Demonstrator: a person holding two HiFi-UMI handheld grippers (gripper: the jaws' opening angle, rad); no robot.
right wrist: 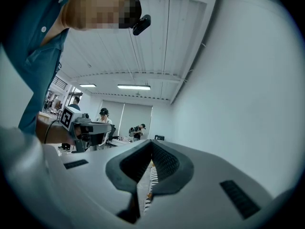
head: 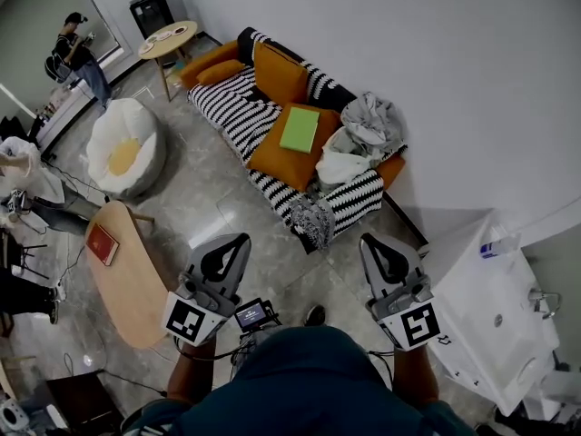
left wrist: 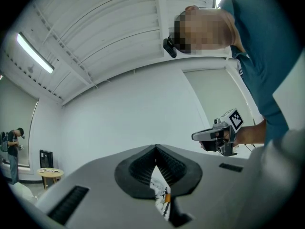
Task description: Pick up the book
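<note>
A green book (head: 300,128) lies flat on an orange cushion (head: 292,157) of the black-and-white striped sofa (head: 238,105), well ahead of both grippers. A red book (head: 103,243) lies on the oval wooden table (head: 136,284) to the left. My left gripper (head: 227,252) and right gripper (head: 382,249) are held side by side over the floor, pointing toward the sofa. In the left gripper view the left gripper (left wrist: 156,148) is shut with nothing in it. The right gripper (right wrist: 151,143) is likewise shut and holds nothing.
A white beanbag (head: 125,148) sits left of the sofa, with a round side table (head: 169,39) behind it. A heap of clothes (head: 368,121) covers the sofa's right end. A white counter (head: 495,316) stands at the right. A person (head: 77,57) stands far left.
</note>
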